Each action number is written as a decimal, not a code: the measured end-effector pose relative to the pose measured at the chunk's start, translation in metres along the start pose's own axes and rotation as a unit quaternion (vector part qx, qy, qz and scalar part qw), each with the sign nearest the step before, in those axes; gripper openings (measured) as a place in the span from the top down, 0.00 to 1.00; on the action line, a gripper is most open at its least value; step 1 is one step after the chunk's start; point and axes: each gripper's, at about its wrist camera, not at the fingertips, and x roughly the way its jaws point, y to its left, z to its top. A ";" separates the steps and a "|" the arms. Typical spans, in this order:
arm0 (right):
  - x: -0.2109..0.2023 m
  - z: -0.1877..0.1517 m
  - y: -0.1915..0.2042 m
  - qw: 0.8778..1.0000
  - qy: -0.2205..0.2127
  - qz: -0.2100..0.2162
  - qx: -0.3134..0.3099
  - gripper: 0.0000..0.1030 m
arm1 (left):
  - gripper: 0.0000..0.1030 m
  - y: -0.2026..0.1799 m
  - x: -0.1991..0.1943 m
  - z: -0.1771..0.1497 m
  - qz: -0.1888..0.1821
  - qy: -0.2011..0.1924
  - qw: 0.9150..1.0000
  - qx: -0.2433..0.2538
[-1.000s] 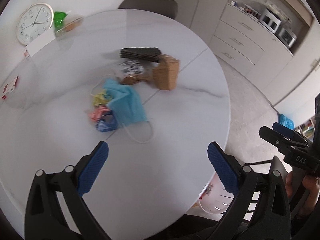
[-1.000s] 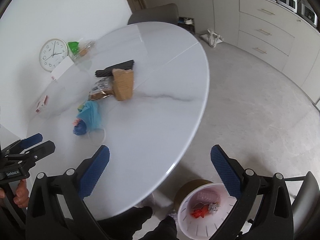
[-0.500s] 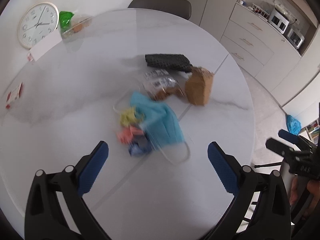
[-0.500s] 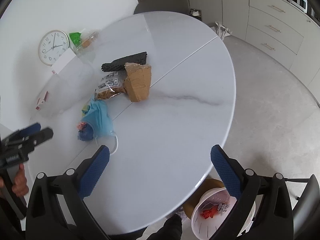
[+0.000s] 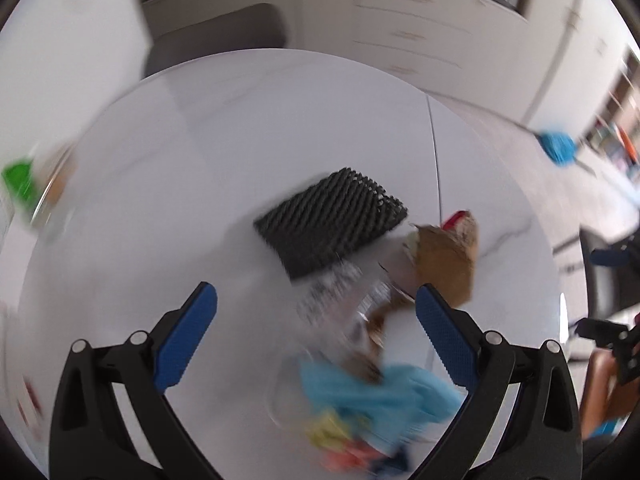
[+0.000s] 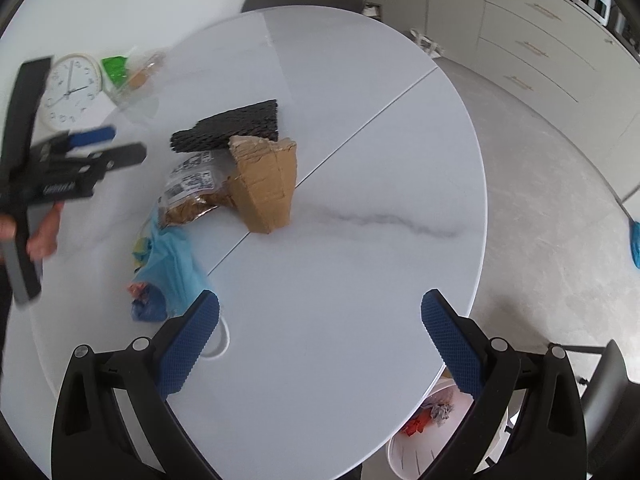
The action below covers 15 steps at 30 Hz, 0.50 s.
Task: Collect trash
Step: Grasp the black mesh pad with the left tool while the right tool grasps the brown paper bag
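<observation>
on the far left of the right wrist view, at about nine o'clock, the left gripper (image 6: pixel 108 146) is hovering above the white round table (image 6: pixel 360 280), a hand (image 6: pixel 42 236) wrapping its handle; its jaws are standing wide apart and gripping nothing. just behind it, at ten o'clock, a white wall clock (image 6: pixel 70 90) is lying beside a green packet (image 6: pixel 114 70).

moving rightward, the trash is sitting in a loose cluster left of the table's centre. a blue face mask (image 6: pixel 176 268) is lying over small crumpled coloured scraps (image 6: pixel 146 304) at eight o'clock. just beyond it a clear printed wrapper (image 6: pixel 190 188) is touching a torn brown cardboard piece (image 6: pixel 266 182), which is standing up on the tabletop. a black foam mesh sleeve (image 6: pixel 232 126) is lying just behind both.

in the left wrist view, which is blurring heavily, the mesh sleeve (image 5: pixel 332 220) is sitting near centre, the cardboard (image 5: pixel 446 256) at three o'clock and the mask (image 5: pixel 372 392) at six o'clock between the fingers.

at the right, the right gripper (image 6: pixel 320 344) is hanging over bare table, jaws spread wide and gripping nothing. at five o'clock, below the table's edge, a white bin (image 6: pixel 404 452) is holding some scraps.
</observation>
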 end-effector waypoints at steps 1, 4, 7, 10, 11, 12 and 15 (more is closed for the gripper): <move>0.002 0.001 0.001 1.000 0.003 -0.005 0.007 0.03 | 0.08 0.004 0.007 0.008 -0.009 0.004 1.000 0.014; 0.005 0.000 0.003 1.000 0.008 -0.016 0.020 0.03 | 0.08 0.002 0.026 0.032 -0.042 0.009 0.997 0.062; 0.007 -0.002 0.004 0.999 0.015 -0.024 0.031 0.03 | 0.09 -0.013 0.049 0.046 -0.050 0.017 0.990 0.130; 0.010 -0.007 0.004 0.998 0.023 -0.031 0.040 0.03 | 0.17 -0.027 0.073 0.047 -0.059 0.043 0.981 0.182; 0.011 -0.008 0.004 0.998 0.026 -0.032 0.042 0.03 | 0.19 -0.031 0.081 0.045 -0.062 0.052 0.977 0.196; 0.013 -0.010 0.003 0.998 0.029 -0.033 0.045 0.03 | 0.19 -0.034 0.087 0.043 -0.061 0.060 0.975 0.206; 0.015 -0.014 0.003 0.998 0.031 -0.029 0.048 0.03 | 0.33 -0.040 0.104 0.039 -0.052 0.080 0.969 0.228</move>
